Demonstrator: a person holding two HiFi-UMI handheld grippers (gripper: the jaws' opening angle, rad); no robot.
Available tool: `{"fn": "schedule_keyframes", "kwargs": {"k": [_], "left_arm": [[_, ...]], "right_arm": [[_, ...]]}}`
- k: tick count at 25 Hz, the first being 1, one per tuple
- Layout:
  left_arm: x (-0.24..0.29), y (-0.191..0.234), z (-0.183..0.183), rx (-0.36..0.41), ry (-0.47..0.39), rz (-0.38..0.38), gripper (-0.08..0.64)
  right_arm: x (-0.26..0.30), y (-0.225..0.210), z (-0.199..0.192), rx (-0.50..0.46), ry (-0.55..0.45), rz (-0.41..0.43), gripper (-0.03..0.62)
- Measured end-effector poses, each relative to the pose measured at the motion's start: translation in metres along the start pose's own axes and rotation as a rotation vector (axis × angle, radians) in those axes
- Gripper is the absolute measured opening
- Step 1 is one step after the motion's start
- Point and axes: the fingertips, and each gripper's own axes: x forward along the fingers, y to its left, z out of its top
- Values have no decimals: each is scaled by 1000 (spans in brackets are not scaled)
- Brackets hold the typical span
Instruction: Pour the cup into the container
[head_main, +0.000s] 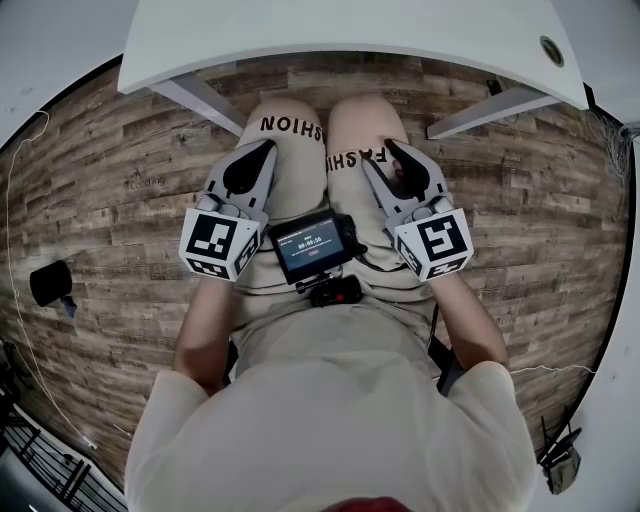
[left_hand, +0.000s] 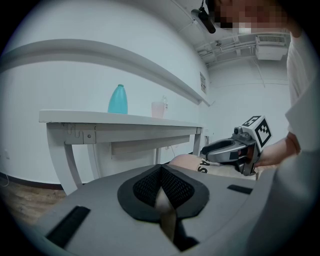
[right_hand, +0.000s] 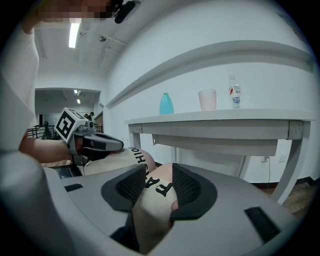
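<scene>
A pale pink cup (left_hand: 158, 109) (right_hand: 207, 99) stands on the white table (left_hand: 100, 117) (right_hand: 225, 117) beside a teal bottle-shaped container (left_hand: 118, 99) (right_hand: 166, 104). Neither shows in the head view. Both grippers rest on the seated person's thighs, below the table's near edge and well short of the cup. My left gripper (left_hand: 161, 170) (head_main: 266, 150) has its pads touching, with nothing held. My right gripper (right_hand: 157, 172) (head_main: 392, 148) stands partly open; only the printed knee shows through the gap.
A clear water bottle (right_hand: 235, 92) stands right of the cup. The table's top (head_main: 350, 30) spans the far side, its legs (head_main: 200, 100) slanting down to the wooden floor (head_main: 100, 200). A small screen (head_main: 312, 243) hangs at the person's chest. A black object (head_main: 48, 282) lies at the left.
</scene>
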Motion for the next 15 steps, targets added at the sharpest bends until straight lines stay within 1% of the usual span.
{"fn": "schedule_keyframes", "kwargs": {"k": [15], "left_arm": [[0, 1, 0, -3, 1, 0, 11]], "right_arm": [[0, -1, 0, 5, 1, 2, 164]]}}
